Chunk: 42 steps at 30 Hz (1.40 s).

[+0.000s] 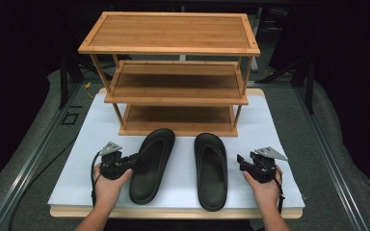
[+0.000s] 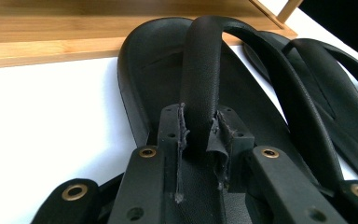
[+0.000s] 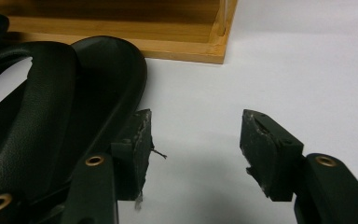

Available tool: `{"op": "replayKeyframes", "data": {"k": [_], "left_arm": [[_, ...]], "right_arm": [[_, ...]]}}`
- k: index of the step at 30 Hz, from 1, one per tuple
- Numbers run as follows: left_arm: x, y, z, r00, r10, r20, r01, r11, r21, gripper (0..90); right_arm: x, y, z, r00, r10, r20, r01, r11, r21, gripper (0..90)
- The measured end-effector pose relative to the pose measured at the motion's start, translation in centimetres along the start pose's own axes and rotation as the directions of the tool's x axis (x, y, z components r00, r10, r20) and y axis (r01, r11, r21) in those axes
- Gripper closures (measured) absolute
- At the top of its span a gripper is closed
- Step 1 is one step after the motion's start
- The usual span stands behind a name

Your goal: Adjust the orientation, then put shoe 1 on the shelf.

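The left sandal (image 1: 150, 163) lies sole-down on the white board (image 1: 77, 159), its toe end pointing toward the bottom shelf of the bamboo rack (image 1: 173, 72), and its near strap (image 2: 200, 84) runs straight between the jaws of the left gripper (image 1: 134, 158). In the left gripper view the two worn pads stand close together and press on that strap from both sides, low on the arch where it drops toward the footbed, so the gripper is clamped on it. The right sandal (image 1: 211, 171) lies just beside the first one, parallel and apart from it. The right gripper (image 1: 241, 161) sits at that sandal's outer edge with its jaws spread wide; in the right gripper view one pad (image 3: 137, 144) is just beside the sandal's rim, the other is well clear over bare white board, and nothing is gripped between them.
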State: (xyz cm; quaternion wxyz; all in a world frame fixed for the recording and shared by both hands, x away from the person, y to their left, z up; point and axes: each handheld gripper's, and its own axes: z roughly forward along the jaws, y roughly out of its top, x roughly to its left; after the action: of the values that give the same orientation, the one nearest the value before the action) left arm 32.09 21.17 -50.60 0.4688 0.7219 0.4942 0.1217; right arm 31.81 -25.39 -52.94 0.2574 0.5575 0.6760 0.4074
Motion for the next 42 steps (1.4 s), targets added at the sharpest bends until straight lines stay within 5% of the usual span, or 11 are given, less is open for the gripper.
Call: {"op": "replayKeyframes", "data": {"k": [28,42], "left_arm": [[-0.2,1.8,-4.2,0.9999,-0.011,-0.008,0.010,0.9985,-0.053,74.1],[-0.7,3.6,-7.7,0.9998,0.015,-0.014,-0.017,0.9866,-0.162,74.4]], "right_arm": [[0.0,0.0,-0.1,0.9999,0.006,0.009,-0.006,1.000,-0.001,43.1],[0.1,-0.1,-0.1,1.0000,0.008,0.005,-0.008,1.000,0.000,43.1]]}}
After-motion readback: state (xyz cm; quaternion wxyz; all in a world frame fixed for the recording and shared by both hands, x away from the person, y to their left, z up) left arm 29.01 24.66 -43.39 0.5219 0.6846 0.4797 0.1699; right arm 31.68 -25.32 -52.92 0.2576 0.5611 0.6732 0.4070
